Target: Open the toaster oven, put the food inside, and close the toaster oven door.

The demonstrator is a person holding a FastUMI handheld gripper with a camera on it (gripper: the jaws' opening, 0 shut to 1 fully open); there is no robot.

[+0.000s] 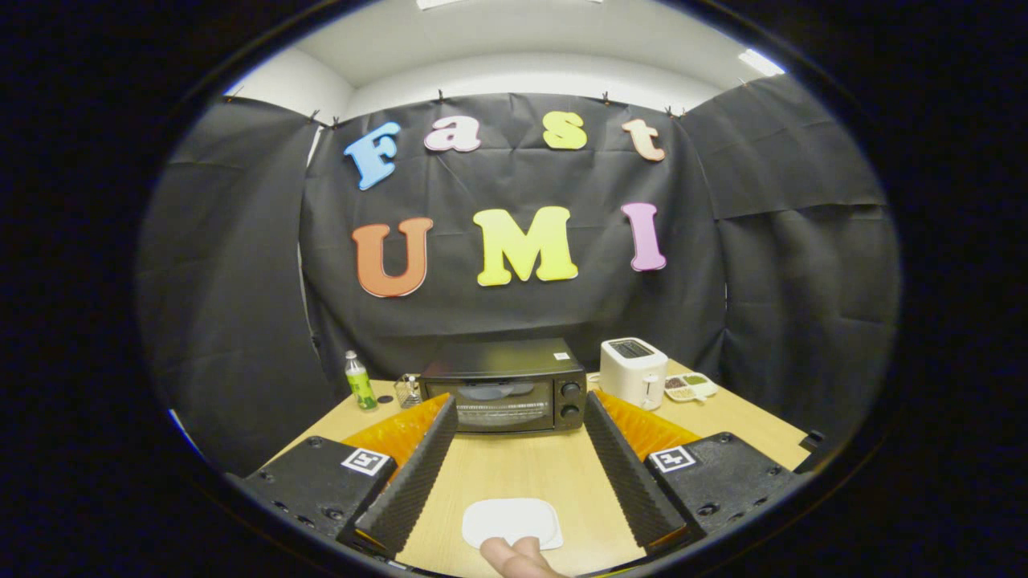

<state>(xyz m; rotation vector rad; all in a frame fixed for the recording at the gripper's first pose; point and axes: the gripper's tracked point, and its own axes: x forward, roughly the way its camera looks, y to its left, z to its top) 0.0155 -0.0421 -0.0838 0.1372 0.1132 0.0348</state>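
A black toaster oven (pixel 504 385) stands on the wooden table (pixel 522 470) straight beyond my fingers, its glass door closed and two knobs on its right side. My gripper (pixel 520 409) is open, its fingers spread wide with nothing between them, still short of the oven. Low between the fingers, near the table's front edge, lies a white plate (pixel 511 522). A pale piece of food (pixel 520 557) lies at the plate's near rim, partly cut off from sight.
A white slot toaster (pixel 634 371) stands right of the oven, with a small divided dish (pixel 689 387) beside it. Left of the oven are a green bottle (pixel 360 381) and a small glass jar (pixel 409 390). Black cloth walls close the booth behind.
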